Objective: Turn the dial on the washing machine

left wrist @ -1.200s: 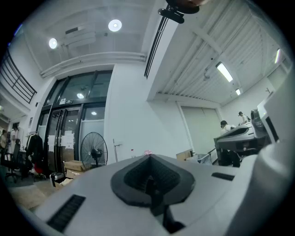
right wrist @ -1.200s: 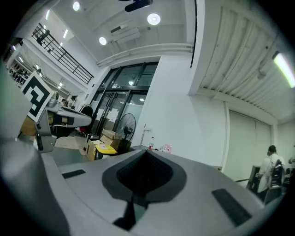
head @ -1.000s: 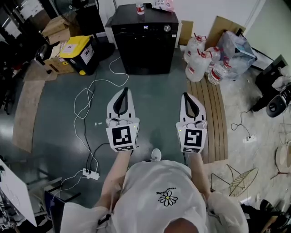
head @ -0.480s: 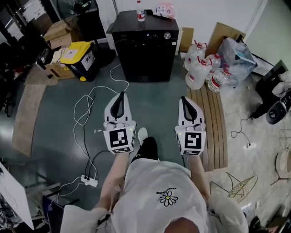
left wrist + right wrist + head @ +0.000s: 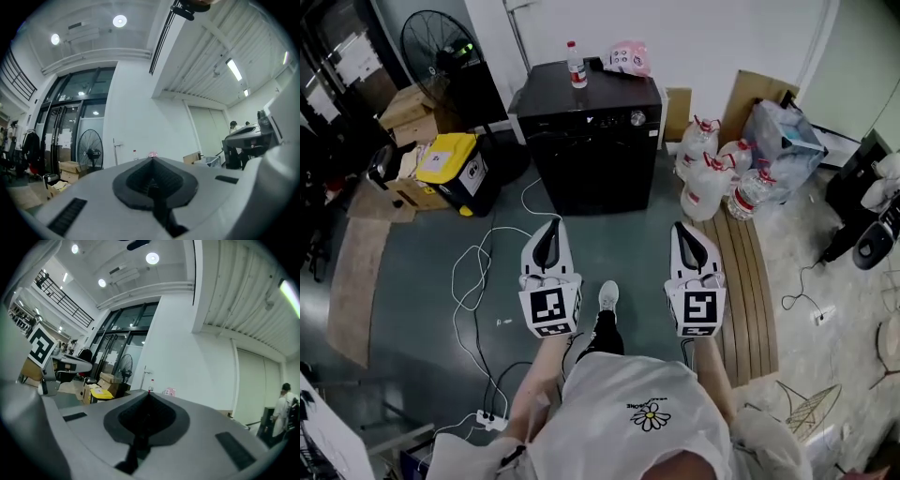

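Washing machine (image 5: 591, 141) against back wall, dial (image 5: 637, 118) at right of its front panel. Bottle (image 5: 574, 66) and packet (image 5: 626, 58) on top. Fan (image 5: 441, 47) behind-left, lidded bin (image 5: 455, 169) left of machine, water jugs (image 5: 712, 178) and bag (image 5: 783, 131) right. Slatted board (image 5: 748, 272) on floor before jugs, cables (image 5: 483, 272) on floor left. Left gripper (image 5: 551, 225) and right gripper (image 5: 683, 227) side by side before machine, well apart from it

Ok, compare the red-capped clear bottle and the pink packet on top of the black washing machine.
The clear plastic bottle with a red cap stands upright; the pink packet lies flat. The bottle is tall and narrow, the packet low and wide. Both rest on top of the black washing machine, near its back edge.
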Motion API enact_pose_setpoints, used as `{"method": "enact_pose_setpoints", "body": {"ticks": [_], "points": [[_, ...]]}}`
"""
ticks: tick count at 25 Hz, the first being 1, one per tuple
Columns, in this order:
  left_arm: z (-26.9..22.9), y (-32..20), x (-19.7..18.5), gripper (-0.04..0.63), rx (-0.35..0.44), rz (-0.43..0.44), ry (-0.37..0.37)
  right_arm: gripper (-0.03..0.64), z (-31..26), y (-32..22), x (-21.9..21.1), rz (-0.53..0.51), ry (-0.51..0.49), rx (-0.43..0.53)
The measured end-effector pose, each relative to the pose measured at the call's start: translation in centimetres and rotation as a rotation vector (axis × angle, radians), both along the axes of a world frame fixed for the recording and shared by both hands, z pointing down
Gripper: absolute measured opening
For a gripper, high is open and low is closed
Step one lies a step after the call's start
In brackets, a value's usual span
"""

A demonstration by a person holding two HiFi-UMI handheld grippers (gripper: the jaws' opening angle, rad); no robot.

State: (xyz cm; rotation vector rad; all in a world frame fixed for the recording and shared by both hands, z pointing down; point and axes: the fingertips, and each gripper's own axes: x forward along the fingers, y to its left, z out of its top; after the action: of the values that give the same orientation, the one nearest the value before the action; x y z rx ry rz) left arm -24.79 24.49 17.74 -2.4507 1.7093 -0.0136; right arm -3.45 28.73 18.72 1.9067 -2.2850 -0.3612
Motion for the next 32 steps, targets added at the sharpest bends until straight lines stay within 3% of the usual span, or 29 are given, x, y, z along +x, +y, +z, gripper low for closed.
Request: {"method": "enact_pose_setpoints", "body": {"ticks": [17, 27, 32], "points": [[2.2, -28.2, 1.2, -0.002, -0.099, 0.071, 0.027, 0.005, -0.1, -28.0, -1.4, -0.009, -0.014, -0.100], [5.5, -33.1, 1.2, -0.002, -0.187, 0.051, 0.031, 0.005, 2.1, -34.0, -1.9, -0.044, -0.020, -0.159], [5.2, -33.7, 1.9, -0.002, -0.180, 0.037, 0.017, 0.005, 2.6, -35.2, -2.3, -0.060, -0.010, -0.167]]}}
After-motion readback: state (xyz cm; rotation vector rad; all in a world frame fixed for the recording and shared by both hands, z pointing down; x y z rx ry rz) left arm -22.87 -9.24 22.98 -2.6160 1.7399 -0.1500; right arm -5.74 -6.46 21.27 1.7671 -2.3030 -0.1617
